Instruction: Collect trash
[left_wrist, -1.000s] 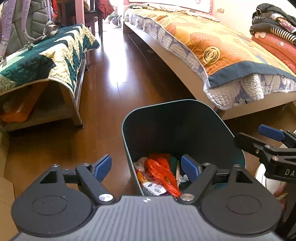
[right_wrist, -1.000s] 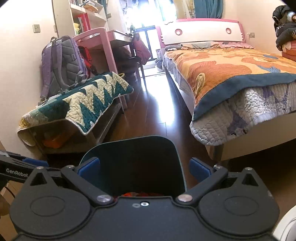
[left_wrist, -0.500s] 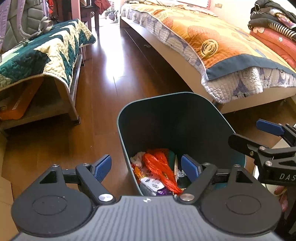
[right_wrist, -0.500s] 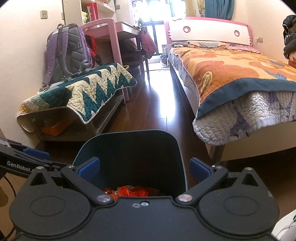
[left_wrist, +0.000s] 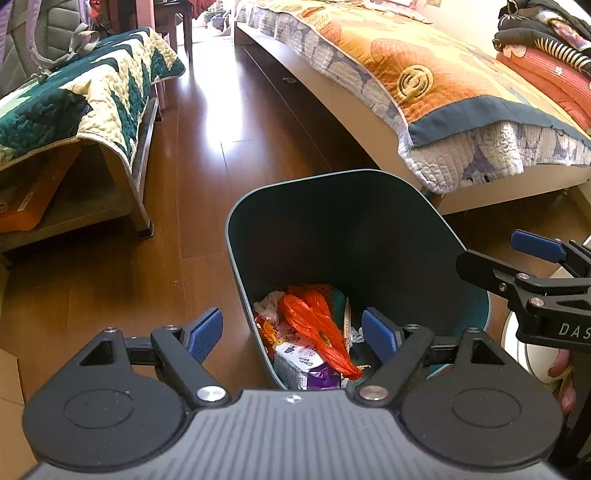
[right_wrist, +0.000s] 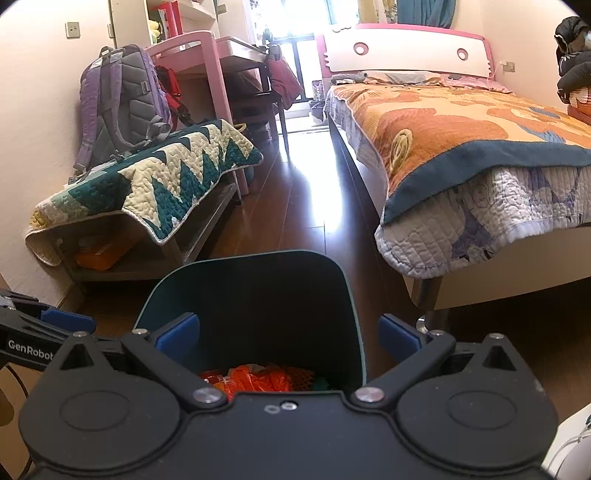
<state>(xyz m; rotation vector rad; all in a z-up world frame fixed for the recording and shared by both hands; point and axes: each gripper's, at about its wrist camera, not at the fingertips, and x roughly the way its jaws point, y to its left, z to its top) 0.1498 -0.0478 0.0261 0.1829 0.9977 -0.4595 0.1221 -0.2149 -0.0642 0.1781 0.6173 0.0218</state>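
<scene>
I hold both the left gripper (left_wrist: 291, 332) and the right gripper (right_wrist: 288, 332) spread wide and empty over the bin (left_wrist: 236, 258) on the floor. To grip the orange bag (left_wrist: 314, 325), I should lower vertically, clear of the rim. The bin's bottom is hidden.

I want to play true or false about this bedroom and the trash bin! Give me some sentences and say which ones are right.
1. The trash bin stands on the wooden floor. True.
2. The bin has nothing inside. False: it holds trash, including an orange plastic bag.
3. The left gripper has its jaws open and holds nothing. True.
4. A backpack lies on the bed. False: it sits on the quilt-covered bench by the wall.
5. The right gripper is clamped on a bottle. False: its jaws are open and hold nothing.
</scene>
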